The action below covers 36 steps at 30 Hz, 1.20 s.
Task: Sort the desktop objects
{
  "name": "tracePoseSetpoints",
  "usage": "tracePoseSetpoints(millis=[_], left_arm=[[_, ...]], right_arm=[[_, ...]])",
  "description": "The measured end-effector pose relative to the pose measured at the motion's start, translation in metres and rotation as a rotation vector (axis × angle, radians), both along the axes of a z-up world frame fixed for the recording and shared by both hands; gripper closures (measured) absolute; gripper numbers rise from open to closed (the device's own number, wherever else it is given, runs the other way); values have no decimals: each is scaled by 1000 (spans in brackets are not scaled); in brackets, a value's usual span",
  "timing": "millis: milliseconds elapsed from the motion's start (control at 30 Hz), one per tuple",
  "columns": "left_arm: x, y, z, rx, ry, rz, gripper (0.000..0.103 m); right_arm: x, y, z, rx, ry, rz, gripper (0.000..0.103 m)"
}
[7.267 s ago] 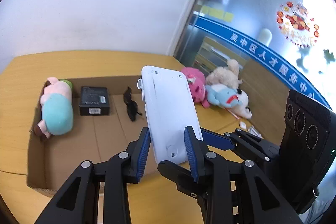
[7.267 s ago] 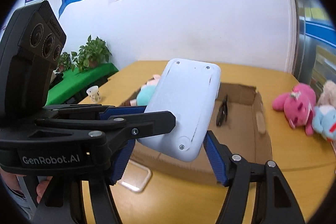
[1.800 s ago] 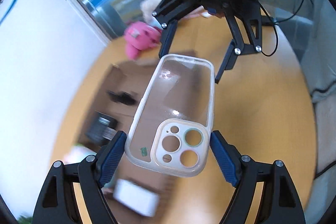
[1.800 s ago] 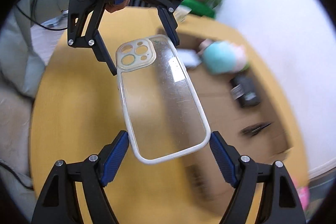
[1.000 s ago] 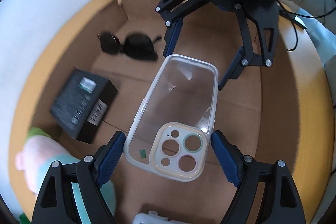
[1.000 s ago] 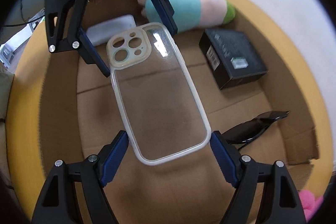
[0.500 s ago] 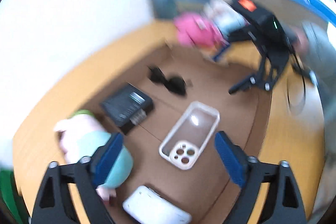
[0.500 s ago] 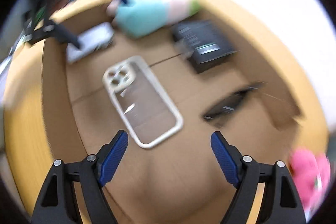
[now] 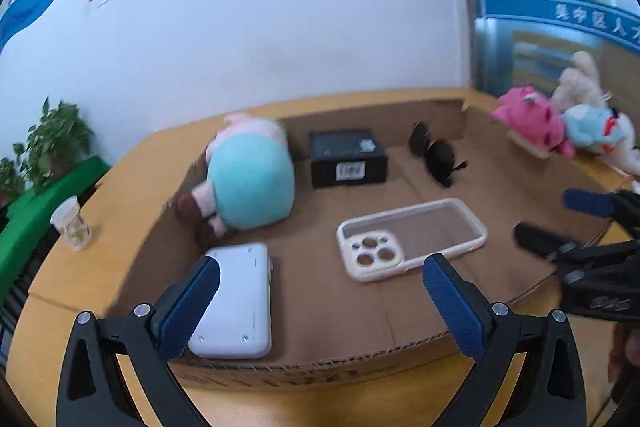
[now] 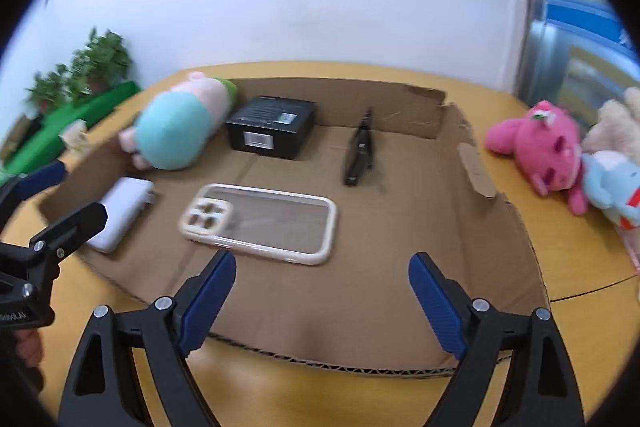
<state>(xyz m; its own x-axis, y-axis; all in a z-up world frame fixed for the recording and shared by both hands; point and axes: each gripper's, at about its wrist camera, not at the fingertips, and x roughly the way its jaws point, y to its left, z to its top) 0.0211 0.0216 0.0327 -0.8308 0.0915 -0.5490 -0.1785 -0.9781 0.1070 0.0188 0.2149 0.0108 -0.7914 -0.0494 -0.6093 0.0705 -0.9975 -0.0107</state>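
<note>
A clear phone case (image 9: 412, 241) (image 10: 260, 223) lies flat in the shallow cardboard box (image 9: 320, 363) (image 10: 360, 339). Beside it in the box are a white device (image 9: 236, 307) (image 10: 120, 213), a teal and pink plush (image 9: 248, 179) (image 10: 176, 129), a black carton (image 9: 348, 157) (image 10: 272, 127) and black sunglasses (image 9: 438, 155) (image 10: 360, 151). My left gripper (image 9: 320, 303) is open and empty at the box's near edge. My right gripper (image 10: 322, 303) is open and empty, also at the near edge.
A pink plush (image 9: 532, 127) (image 10: 540, 143), a blue plush (image 9: 596, 135) (image 10: 616, 183) and a beige plush (image 9: 580, 79) lie on the wooden table right of the box. A paper cup (image 9: 72, 223) stands at the table's left edge. Green plants (image 9: 48, 143) stand beyond.
Both grippers let go of the phone case, which now lies in the box. Both have pulled back to the box's near edge and now face the wall.
</note>
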Motion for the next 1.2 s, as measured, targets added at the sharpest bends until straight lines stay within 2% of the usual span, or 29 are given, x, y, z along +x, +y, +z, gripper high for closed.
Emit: tracePoseSetpoints(millis=[67,133,167,200,267,367,1200], left_arm=[[-1,-8,-6,95,20,42,0],[0,-4,-12,83,34,79,0],[-1,-3,-15,82,33,90,0],[0,-2,-15,73,49,99,0],[3,-1,-18,75,80,109,0],[1,-3,-18,76,79,104,0],[1,-4,-17,75,78,103,0]], right_arm=[[7,7,2,-42,20,-48,13],[11,5,0,-36,63,-62,9],[12,4,-2,-37,78,-64,2],[13,5,-3,-41,93,-71,0],[16,3,-4,-37,123,-81,0],[20,3,-6,-36,162,-86,0],[19,2,-7,-36,162,-89,0]])
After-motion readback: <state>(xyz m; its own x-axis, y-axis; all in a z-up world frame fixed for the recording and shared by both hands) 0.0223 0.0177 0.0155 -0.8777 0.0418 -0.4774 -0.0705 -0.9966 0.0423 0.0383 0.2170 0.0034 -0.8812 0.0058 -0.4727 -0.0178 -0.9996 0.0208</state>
